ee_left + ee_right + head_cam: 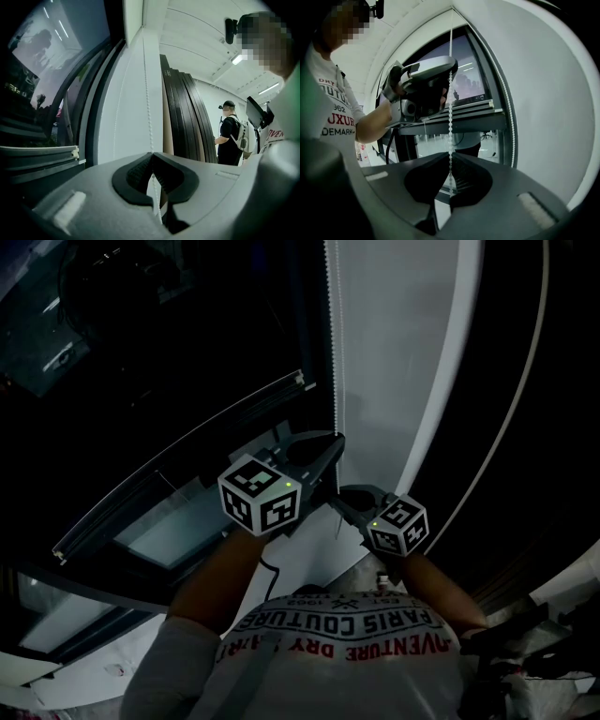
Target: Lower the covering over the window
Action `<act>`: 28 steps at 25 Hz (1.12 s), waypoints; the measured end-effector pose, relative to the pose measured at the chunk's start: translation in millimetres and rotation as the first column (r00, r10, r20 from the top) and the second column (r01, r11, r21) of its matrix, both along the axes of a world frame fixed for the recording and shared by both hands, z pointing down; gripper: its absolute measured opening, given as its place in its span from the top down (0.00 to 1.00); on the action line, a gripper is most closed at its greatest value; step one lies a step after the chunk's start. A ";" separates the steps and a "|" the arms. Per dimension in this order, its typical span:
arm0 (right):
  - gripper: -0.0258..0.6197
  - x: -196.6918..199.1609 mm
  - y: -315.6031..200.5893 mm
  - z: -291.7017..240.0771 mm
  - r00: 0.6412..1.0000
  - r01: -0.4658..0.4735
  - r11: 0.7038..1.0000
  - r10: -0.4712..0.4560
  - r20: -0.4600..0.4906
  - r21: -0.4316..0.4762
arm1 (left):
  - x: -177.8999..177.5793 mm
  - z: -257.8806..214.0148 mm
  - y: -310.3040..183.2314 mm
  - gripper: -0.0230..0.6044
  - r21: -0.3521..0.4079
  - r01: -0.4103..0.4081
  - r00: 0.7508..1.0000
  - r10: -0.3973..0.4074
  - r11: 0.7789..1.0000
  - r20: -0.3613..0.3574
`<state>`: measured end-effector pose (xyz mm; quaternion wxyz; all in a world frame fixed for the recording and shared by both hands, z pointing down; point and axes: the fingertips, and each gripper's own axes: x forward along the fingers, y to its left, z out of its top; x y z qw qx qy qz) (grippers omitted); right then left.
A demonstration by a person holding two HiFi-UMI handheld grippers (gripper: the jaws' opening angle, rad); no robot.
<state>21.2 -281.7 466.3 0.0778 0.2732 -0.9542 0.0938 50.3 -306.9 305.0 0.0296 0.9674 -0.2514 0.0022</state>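
White bead chain point(146, 93) is clenched by both raised grippers, left gripper point(330, 448) above right gripper point(342, 498).

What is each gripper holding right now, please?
Left gripper: closed on the chain.
Right gripper: closed on the same chain.

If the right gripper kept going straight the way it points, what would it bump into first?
Most likely the left gripper. It sits straight ahead, clamped further along the same bead chain that the right gripper is shut on. How far off it is, the picture does not tell.
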 end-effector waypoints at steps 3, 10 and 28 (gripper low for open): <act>0.94 -2.1 8.2 15.4 1.000 -0.001 0.999 0.001 0.001 -0.037 | -3.0 15.9 5.7 0.95 -0.037 0.003 1.000 -0.003 0.999 0.011; 0.94 0.7 19.5 68.8 0.999 -0.008 0.989 0.003 -0.037 -0.144 | -7.6 69.6 8.7 0.95 -0.107 0.022 1.000 -0.022 0.994 0.004; 0.69 15.4 46.4 168.2 0.990 0.028 0.898 -0.086 -0.114 -0.439 | 3.3 180.6 10.4 0.95 -0.248 0.044 0.996 -0.024 0.968 0.083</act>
